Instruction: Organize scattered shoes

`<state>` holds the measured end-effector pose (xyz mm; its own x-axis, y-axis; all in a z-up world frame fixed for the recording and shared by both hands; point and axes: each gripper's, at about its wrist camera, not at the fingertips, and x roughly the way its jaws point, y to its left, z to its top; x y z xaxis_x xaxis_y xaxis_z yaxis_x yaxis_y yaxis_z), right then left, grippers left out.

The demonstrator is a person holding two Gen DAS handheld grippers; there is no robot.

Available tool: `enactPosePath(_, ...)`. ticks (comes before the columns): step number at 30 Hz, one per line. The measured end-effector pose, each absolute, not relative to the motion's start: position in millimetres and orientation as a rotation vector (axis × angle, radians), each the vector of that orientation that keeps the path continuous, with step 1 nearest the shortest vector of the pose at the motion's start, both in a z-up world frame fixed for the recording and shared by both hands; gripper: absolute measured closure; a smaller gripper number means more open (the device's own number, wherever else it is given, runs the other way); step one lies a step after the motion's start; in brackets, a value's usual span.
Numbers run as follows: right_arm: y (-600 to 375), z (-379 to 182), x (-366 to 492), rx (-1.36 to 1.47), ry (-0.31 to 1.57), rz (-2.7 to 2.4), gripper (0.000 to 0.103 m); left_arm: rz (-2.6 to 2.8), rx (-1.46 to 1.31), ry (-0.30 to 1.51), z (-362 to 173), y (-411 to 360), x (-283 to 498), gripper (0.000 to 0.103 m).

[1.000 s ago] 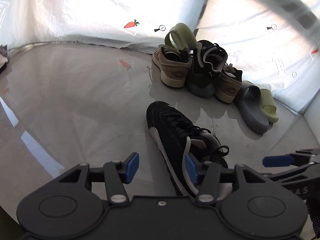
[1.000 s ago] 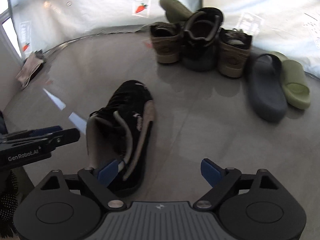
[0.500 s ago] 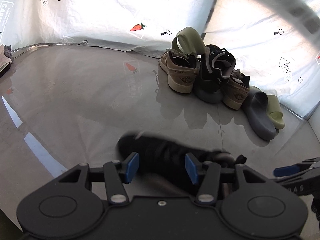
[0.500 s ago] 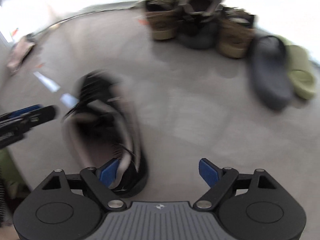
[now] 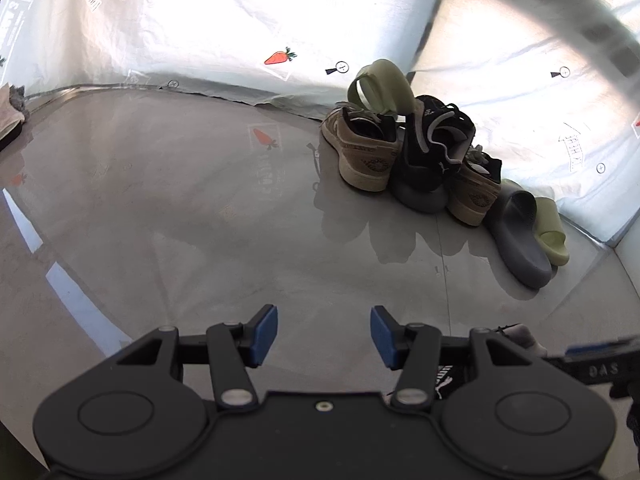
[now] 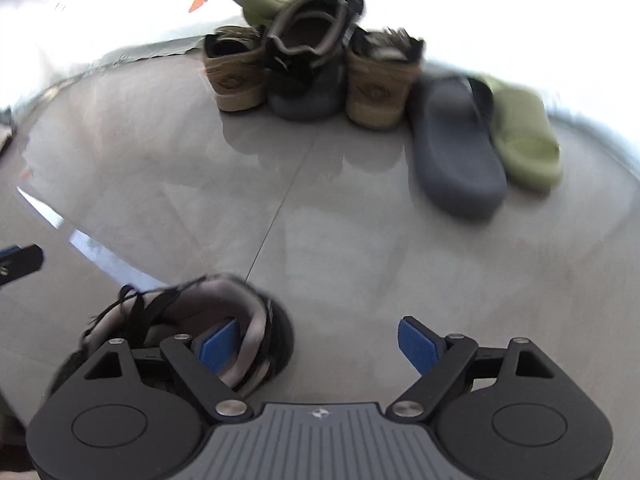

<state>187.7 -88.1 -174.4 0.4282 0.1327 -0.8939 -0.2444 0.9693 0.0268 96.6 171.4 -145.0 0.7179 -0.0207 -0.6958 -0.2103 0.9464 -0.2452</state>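
Note:
My left gripper (image 5: 324,336) is open over bare floor, with nothing between its blue pads. The loose black sneaker (image 6: 256,320) lies at the lower left of the right wrist view, blurred. My right gripper (image 6: 320,344) is open; its left finger sits in the shoe's opening and its right finger stands apart over the floor. In the left wrist view only a strip of that black sneaker (image 5: 452,376) shows behind my right-hand finger, beside the right gripper's tip (image 5: 592,356).
Against the white sheet wall (image 5: 200,32) stands a pile: a tan sneaker (image 5: 364,156), a black sneaker (image 5: 432,148) resting on a grey slide, a green slide (image 5: 380,88) on top, and another tan sneaker (image 5: 476,192). A grey slide (image 5: 520,240) and a green slide (image 5: 552,232) lie beside it.
The black sneaker has swung round and slid from in front of my left gripper to the near right. The right gripper has come closer, with one finger in the shoe's opening.

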Motion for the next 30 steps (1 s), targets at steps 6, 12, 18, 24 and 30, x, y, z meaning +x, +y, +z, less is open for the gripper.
enactPosePath(6, -88.8, -183.2, 197.7, 0.018, 1.180, 0.313, 0.053, 0.088, -0.300, 0.766, -144.0, 169.7, 97.9, 0.051)
enactPosePath(12, -60.1, -189.6, 211.6, -0.034, 1.086, 0.397, 0.080, 0.099, -0.273, 0.749, -140.8, 170.0, 96.2, 0.051)
enactPosePath(18, -51.0, -183.6, 227.8, 0.062, 1.055, 0.427, 0.057, 0.153, -0.292, 0.734, -139.8, 179.8, 87.2, 0.051)
enactPosePath(24, -68.9, -174.4, 186.5, 0.172, 1.069, 0.498, 0.020, 0.195, -0.374, 0.746, -146.7, 194.1, 80.8, 0.051)
enactPosePath(30, -54.1, -194.9, 182.1, 0.179, 1.176, 0.594, 0.028, 0.179, -0.361, 0.756, -148.6, 187.9, 74.3, 0.051)
